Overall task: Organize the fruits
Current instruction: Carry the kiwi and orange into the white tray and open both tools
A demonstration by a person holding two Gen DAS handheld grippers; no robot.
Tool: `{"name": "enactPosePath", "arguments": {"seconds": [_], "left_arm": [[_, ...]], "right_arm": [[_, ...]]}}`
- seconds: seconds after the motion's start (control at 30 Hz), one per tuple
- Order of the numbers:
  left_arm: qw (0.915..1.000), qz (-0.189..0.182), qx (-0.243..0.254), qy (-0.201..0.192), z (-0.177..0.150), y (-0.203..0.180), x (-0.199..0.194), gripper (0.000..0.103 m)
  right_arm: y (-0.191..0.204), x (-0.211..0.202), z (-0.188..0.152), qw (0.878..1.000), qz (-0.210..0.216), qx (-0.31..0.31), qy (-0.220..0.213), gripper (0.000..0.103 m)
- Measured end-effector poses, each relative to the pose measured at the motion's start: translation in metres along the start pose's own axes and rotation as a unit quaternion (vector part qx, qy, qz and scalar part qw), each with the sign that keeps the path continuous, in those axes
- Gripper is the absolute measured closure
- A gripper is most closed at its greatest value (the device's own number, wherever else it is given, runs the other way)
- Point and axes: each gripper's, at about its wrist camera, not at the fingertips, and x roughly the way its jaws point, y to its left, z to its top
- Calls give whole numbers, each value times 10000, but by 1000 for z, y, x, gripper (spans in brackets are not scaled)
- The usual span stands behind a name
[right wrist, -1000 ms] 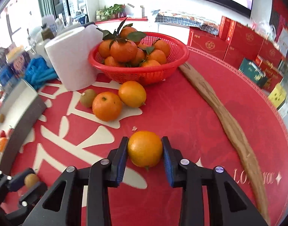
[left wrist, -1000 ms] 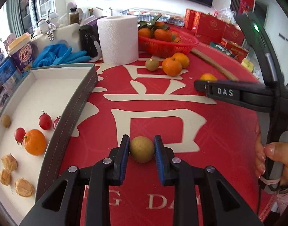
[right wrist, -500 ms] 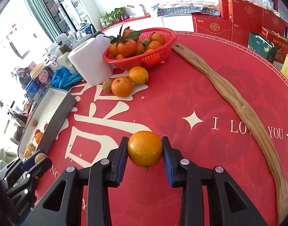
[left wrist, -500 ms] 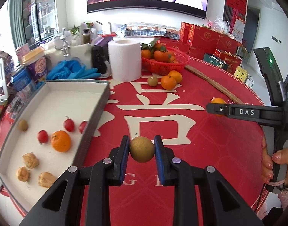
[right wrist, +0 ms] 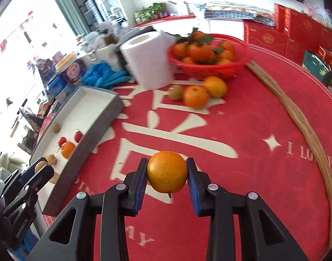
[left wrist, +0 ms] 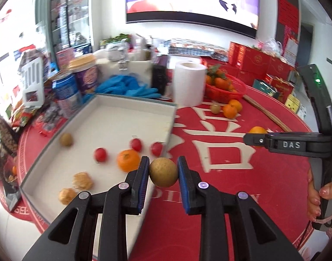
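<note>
My left gripper (left wrist: 163, 171) is clamped on a small brown-green fruit (left wrist: 163, 172), pads pressing it from both sides, and it hangs over the near right edge of the white tray (left wrist: 131, 102). My right gripper (right wrist: 167, 175) is closed the same way on an orange (right wrist: 167, 171), held clear above the red tablecloth (right wrist: 242, 130), to the right of the tray wall. Both fruits sit well in the pads, so I judge the step in hand to be the carry to the tray.

To do it well, I would bring the left one fully past the grey wall before lowering, since just beyond my fingers lie another orange (left wrist: 128, 163) and three small red fruits (left wrist: 100, 154); setting down on them would send things rolling. A matching brown-green fruit (left wrist: 66, 139) rests at the tray's far left, and that looks the proper spot for mine. The tan lumps (left wrist: 82, 181) near the left corner should stay undisturbed.

My right load belongs beside the tray's orange, I think. The two tools are close together, so one at a time is safer. Release low: round fruit will roll on that smooth floor.

Farther off, the red basket (right wrist: 209, 70), three loose fruits (right wrist: 196, 96) and the paper roll (right wrist: 148, 61) wait.
</note>
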Motion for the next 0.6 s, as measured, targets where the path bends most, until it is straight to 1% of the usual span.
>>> {"name": "enactPosePath", "arguments": {"seconds": [0.3, 0.6], "left_arm": [[9986, 295, -434, 5, -8, 48, 2, 74], [9962, 481, -720, 43, -12, 81, 12, 74]], "right_arm": [[66, 20, 11, 9984, 222, -499, 140, 67], [120, 42, 27, 9951, 342, -898, 237, 67]]}}
